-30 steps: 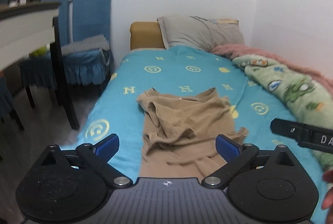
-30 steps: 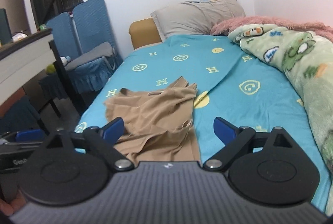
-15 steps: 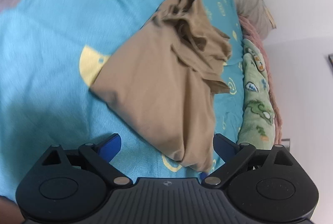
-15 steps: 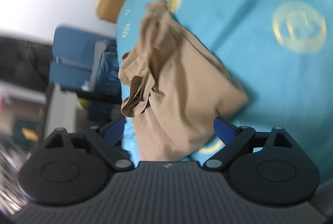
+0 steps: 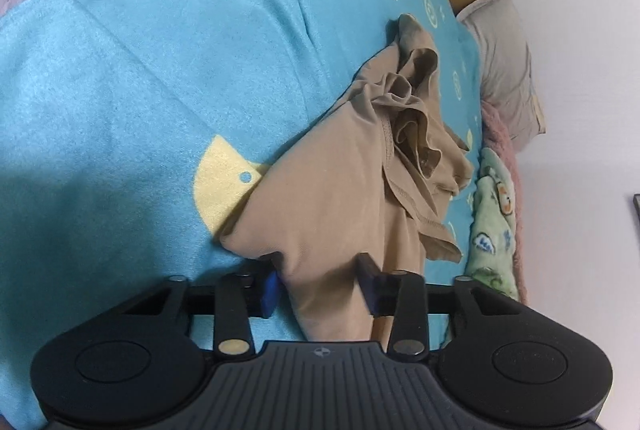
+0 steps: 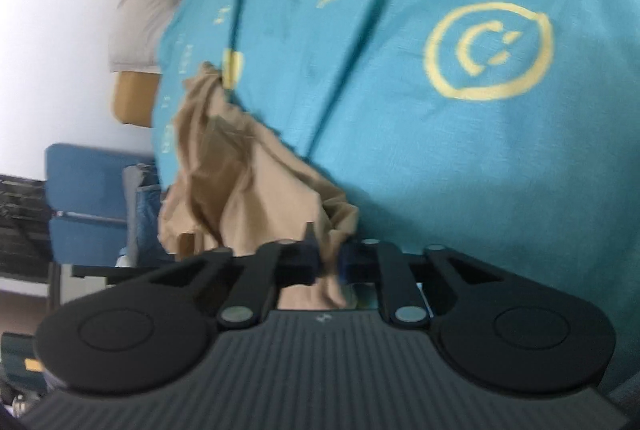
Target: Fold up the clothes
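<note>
A tan garment (image 5: pixel 340 190) lies crumpled on the turquoise bedsheet (image 5: pixel 140 90). My left gripper (image 5: pixel 320 286) is closed around a thick fold of its near hem, with cloth bunched between the blue pads. In the right wrist view the same garment (image 6: pixel 248 186) lies at the left, and my right gripper (image 6: pixel 330 260) is pinched tight on its other near corner. The far part of the garment, with collar and sleeves, is rumpled.
A green cartoon blanket (image 5: pixel 492 230) and a pink blanket (image 5: pixel 500 134) lie along the wall side of the bed. A grey pillow (image 5: pixel 504 62) sits at the headboard. Blue chairs (image 6: pixel 88 190) stand beside the bed.
Both grippers were open above the garment; they have come down, tilted, and closed on its near edge, one at each corner.
</note>
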Demonstrator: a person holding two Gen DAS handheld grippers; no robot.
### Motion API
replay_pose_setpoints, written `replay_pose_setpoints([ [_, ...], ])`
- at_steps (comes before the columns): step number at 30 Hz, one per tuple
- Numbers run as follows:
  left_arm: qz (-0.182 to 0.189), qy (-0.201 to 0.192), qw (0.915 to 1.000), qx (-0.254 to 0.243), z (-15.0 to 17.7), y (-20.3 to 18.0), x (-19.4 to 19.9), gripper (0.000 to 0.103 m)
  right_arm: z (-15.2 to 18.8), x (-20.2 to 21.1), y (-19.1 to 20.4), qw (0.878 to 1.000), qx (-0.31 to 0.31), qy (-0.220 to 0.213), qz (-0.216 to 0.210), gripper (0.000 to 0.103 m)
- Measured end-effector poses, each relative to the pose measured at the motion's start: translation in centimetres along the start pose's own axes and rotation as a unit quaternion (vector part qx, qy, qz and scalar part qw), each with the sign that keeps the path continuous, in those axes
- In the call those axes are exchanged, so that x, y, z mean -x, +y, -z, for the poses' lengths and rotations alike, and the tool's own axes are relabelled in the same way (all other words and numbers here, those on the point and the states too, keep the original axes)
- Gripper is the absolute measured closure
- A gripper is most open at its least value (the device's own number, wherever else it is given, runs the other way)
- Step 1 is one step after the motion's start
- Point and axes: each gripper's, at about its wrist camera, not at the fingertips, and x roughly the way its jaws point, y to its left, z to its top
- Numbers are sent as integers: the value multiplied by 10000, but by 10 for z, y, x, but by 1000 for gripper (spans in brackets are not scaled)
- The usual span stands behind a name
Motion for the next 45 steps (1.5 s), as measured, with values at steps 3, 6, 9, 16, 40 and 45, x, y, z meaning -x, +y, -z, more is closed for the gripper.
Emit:
replay_pose_setpoints([
  [3,85,-95,9999,-92,0,-3,5,84,2,11,8,9989,290,-226,-285,95],
  [6,249,-243,9988,-345,1,-15,16,90,3,22,13,9966,478,-396,-537,96],
  [9,540,-415,9959,-600,0,-27,37,93,-4,28,25,9954,488,-450,-696,96],
  [16,1123,-717,9815,-1378,4,-82,105,94,-9,80,58,9891,651,-553,-1200,96],
  [40,449,-604,9917,-1042,33,-86,149,94,4,141,66,9902,813,-651,-932,96],
  [45,-157,-630,9866,-1496,-13,-127,84,94,-27,74,82,9936,716,-644,-585,96],
])
